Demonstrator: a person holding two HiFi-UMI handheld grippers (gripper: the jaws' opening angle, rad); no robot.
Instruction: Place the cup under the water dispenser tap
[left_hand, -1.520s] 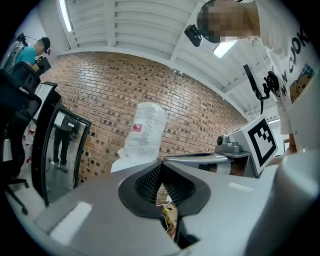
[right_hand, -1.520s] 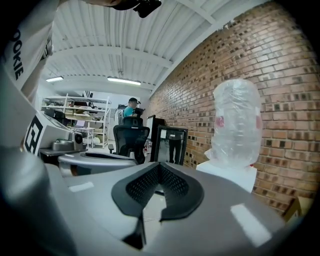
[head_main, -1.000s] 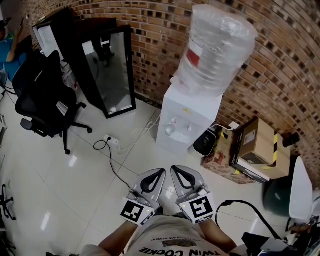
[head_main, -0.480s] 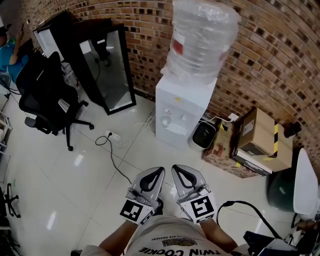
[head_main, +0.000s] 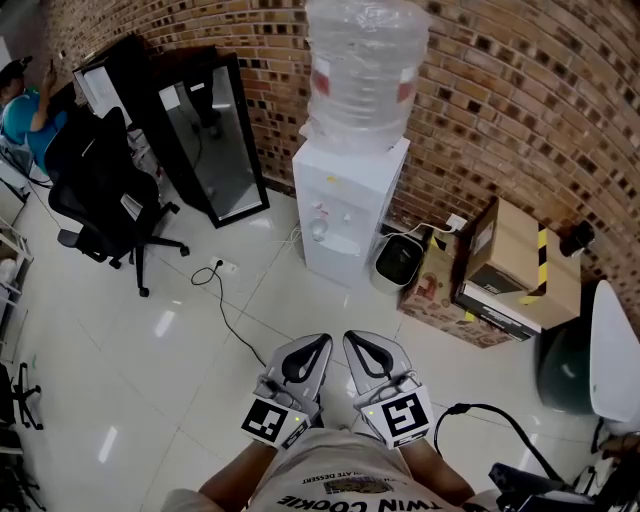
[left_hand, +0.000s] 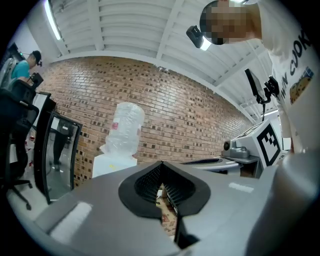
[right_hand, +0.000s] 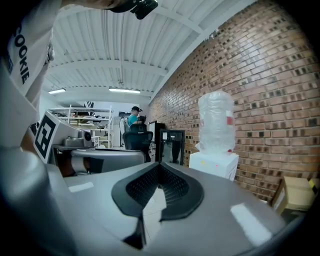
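A white water dispenser (head_main: 345, 215) with a clear bottle (head_main: 365, 70) on top stands against the brick wall, its taps (head_main: 320, 215) on the front face. No cup shows in any view. My left gripper (head_main: 322, 342) and right gripper (head_main: 350, 338) are held side by side low over the floor, pointing towards the dispenser and well short of it. Both are shut with nothing between the jaws. The dispenser (left_hand: 112, 165) shows beyond the left gripper (left_hand: 161, 164) in the left gripper view. In the right gripper view the dispenser (right_hand: 215, 162) stands right of the right gripper (right_hand: 159, 165).
A black office chair (head_main: 100, 190) and a leaning black glass-fronted cabinet (head_main: 205, 130) stand to the left. A cable with a power strip (head_main: 222, 270) lies on the tiled floor. Right of the dispenser are a small black bin (head_main: 395, 260) and cardboard boxes (head_main: 510, 265). A person (head_main: 20, 110) sits far left.
In the head view the dispenser has slid left and now stands straight ahead of the grippers. Both grippers stay shut, side by side, in the same spot of the frame.
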